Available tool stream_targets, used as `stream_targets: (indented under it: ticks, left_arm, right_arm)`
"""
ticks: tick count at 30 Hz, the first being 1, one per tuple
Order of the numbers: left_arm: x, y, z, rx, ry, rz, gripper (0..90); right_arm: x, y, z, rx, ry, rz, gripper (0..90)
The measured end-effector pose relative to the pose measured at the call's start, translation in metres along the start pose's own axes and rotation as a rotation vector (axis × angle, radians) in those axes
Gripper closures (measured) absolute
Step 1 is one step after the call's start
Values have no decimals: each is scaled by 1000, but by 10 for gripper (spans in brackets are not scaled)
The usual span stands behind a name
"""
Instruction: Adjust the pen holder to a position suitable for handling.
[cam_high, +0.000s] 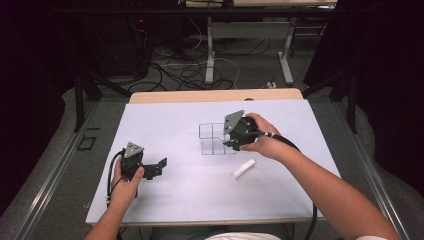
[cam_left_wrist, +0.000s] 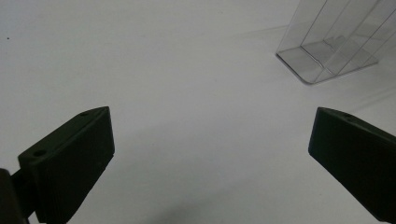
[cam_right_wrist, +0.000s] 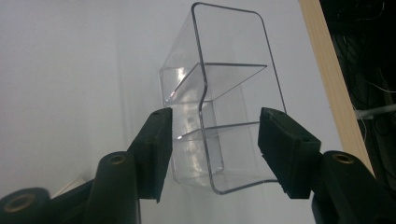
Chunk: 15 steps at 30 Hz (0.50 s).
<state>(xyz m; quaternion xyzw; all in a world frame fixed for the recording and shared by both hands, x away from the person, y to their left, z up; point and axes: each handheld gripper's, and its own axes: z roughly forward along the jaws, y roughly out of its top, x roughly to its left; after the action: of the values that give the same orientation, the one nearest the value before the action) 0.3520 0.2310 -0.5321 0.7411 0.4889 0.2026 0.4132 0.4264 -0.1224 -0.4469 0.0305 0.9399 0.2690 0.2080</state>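
A clear plastic box (cam_high: 212, 139) with inner dividers stands mid-table on the white sheet (cam_high: 160, 125). My right gripper (cam_high: 231, 143) is at the box's right end. In the right gripper view its jaws stand open on either side of the near end of the clear box (cam_right_wrist: 219, 116), and I cannot tell whether the right gripper (cam_right_wrist: 215, 149) touches it. My left gripper (cam_high: 159, 168) rests low at the left, open and holding nothing. In the left gripper view the left gripper (cam_left_wrist: 212, 140) faces bare sheet, with the clear box (cam_left_wrist: 327, 51) off to the upper right.
A small white block (cam_high: 243, 168) lies on the sheet just in front of the box, under the right forearm. The table's wooden far edge (cam_high: 215, 95) borders the sheet. Beyond it are desk legs and cables (cam_high: 200, 65) on the floor.
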Motion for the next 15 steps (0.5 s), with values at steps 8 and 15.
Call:
stream_targets:
  ticks: [8,15]
  left_arm:
    - [-1,0,0,2,-1,-5,2]
    - [-1,-1,0,2,2,-5,2]
  right_arm:
    - [2,-9,-9,1,-17,-16,394]
    - [8,-18,-14,29,-26,-97,389]
